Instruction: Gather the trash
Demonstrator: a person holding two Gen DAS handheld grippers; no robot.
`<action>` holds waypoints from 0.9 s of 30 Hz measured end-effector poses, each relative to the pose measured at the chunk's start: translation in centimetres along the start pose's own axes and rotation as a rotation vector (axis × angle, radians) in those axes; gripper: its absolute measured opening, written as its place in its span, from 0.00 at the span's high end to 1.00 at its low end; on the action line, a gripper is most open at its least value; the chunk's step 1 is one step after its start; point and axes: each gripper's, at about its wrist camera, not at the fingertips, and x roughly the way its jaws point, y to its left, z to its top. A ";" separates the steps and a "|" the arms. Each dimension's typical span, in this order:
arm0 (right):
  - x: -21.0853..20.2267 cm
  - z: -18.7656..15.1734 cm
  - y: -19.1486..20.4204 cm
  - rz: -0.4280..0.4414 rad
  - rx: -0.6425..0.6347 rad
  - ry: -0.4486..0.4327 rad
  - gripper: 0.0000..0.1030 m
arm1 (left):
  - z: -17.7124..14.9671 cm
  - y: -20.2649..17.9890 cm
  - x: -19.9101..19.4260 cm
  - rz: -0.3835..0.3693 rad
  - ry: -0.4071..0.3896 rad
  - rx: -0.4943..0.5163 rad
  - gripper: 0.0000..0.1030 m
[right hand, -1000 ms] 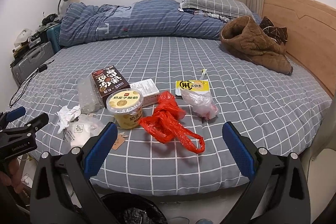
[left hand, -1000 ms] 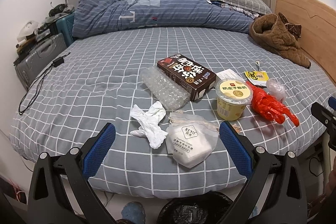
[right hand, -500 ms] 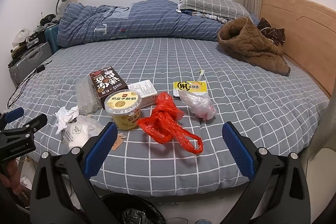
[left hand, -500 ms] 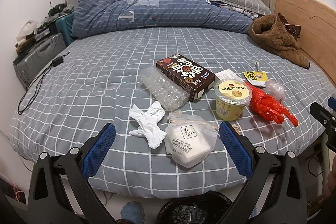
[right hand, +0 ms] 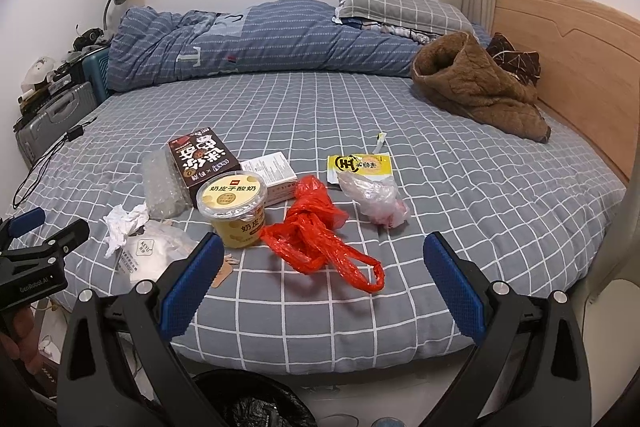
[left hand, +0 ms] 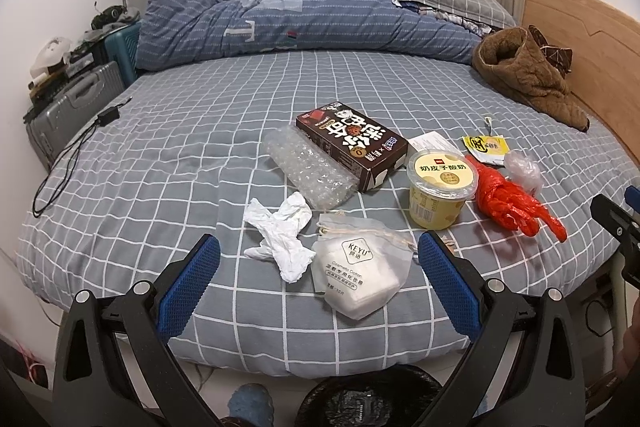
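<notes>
Grippers are both hovering at the near bed edge, holding nothing: left gripper (left hand: 318, 279) with fingers spread wide over the cotton-pad pouch (left hand: 358, 277), right gripper (right hand: 324, 281) equally wide, facing the red plastic bag (right hand: 320, 233). Black-lined trash bin (left hand: 368, 401) is sitting on the floor directly below. Trash is lying clustered on the grey checked bedsheet (left hand: 160, 163): crumpled white tissue (left hand: 280, 235) beside the pouch, then yellow yogurt cup (left hand: 440, 187) standing upright, lid on, bubble wrap roll (left hand: 310, 171) touching the brown carton (left hand: 352, 143), clear crinkled bag (right hand: 374, 197) overlapping a yellow sachet (right hand: 358, 165). Farther back, brown fleece garment (right hand: 476, 87) is lying by the wooden headboard (right hand: 568, 59), blue striped duvet (left hand: 296, 21) bunched against the wall.
</notes>
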 end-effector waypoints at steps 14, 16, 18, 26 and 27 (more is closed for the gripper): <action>0.0 -0.1 0.3 0.000 -0.008 0.003 0.07 | -0.1 0.1 -0.1 -0.002 -0.006 -0.002 0.06; 0.0 -0.1 0.3 0.000 -0.007 0.004 0.07 | -0.1 0.1 -0.1 -0.001 -0.005 -0.002 0.06; 0.0 -0.1 0.3 0.002 -0.007 0.004 0.07 | -0.1 0.2 0.0 0.001 -0.005 -0.002 0.06; 1.7 0.1 2.0 0.009 -0.064 0.016 0.07 | -0.1 2.5 2.2 0.045 0.026 -0.031 0.06; 2.2 0.2 2.3 0.012 -0.070 0.022 0.07 | -0.2 2.9 2.8 0.054 0.033 -0.035 0.06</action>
